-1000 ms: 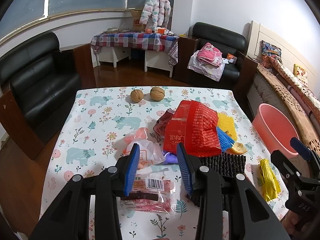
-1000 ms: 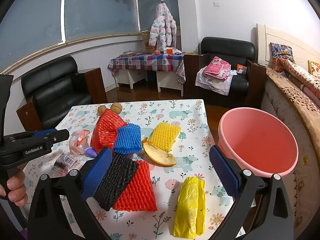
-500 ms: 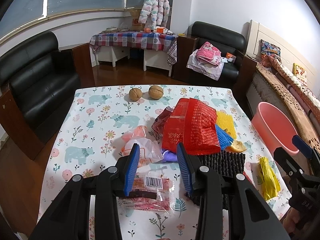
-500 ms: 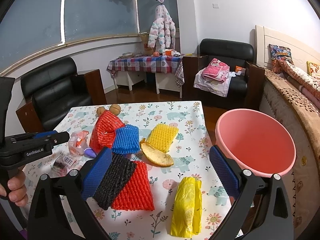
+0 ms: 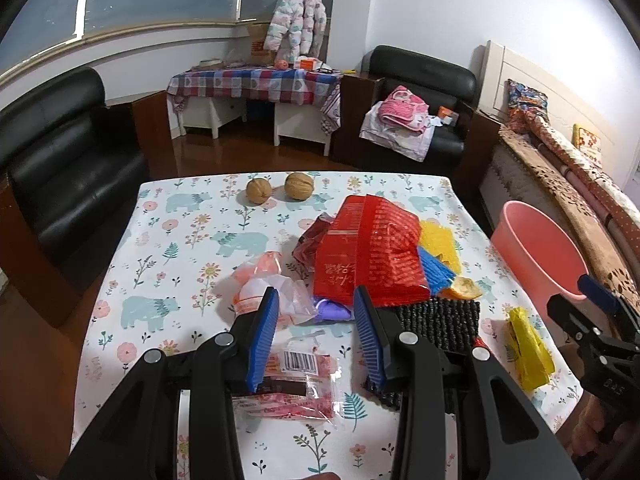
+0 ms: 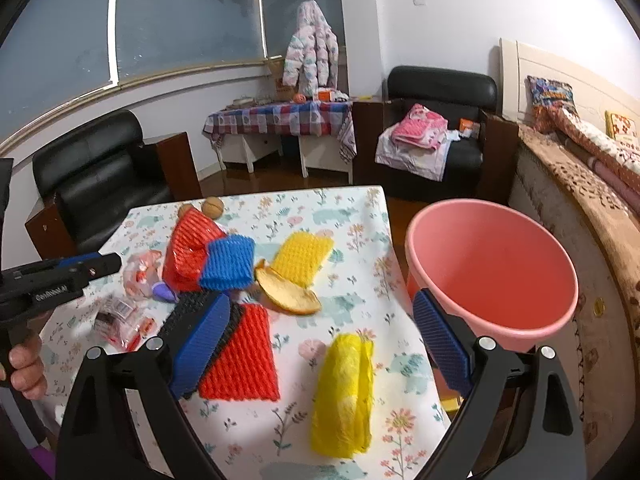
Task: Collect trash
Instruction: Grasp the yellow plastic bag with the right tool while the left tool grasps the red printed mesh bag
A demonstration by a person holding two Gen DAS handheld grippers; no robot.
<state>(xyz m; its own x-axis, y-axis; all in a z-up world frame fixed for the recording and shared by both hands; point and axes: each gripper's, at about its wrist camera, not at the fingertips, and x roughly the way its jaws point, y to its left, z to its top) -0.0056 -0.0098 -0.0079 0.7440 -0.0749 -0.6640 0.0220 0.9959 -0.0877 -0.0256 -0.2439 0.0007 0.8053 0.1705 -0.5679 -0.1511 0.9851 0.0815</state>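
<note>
Trash is scattered over the floral table (image 5: 192, 240): a red bag (image 5: 368, 256), a clear barcoded wrapper (image 5: 296, 364), a pink-white plastic bag (image 5: 264, 280), a black foam net (image 5: 440, 320) and a yellow bag (image 6: 344, 392). Red (image 6: 240, 352), blue (image 6: 228, 264) and yellow (image 6: 304, 256) foam nets lie around an orange peel (image 6: 288, 296). My left gripper (image 5: 316, 304) hovers open above the wrapper, holding nothing. My right gripper (image 6: 322, 304) stands wide open over the yellow bag, beside the pink basin (image 6: 492, 272).
Two walnuts (image 5: 258, 190) sit near the table's far edge. The basin stands off the table's right side, against a patterned bed cover (image 6: 592, 240). Black armchairs (image 5: 60, 168) flank the room. A hand (image 6: 24, 368) holds the left gripper's handle.
</note>
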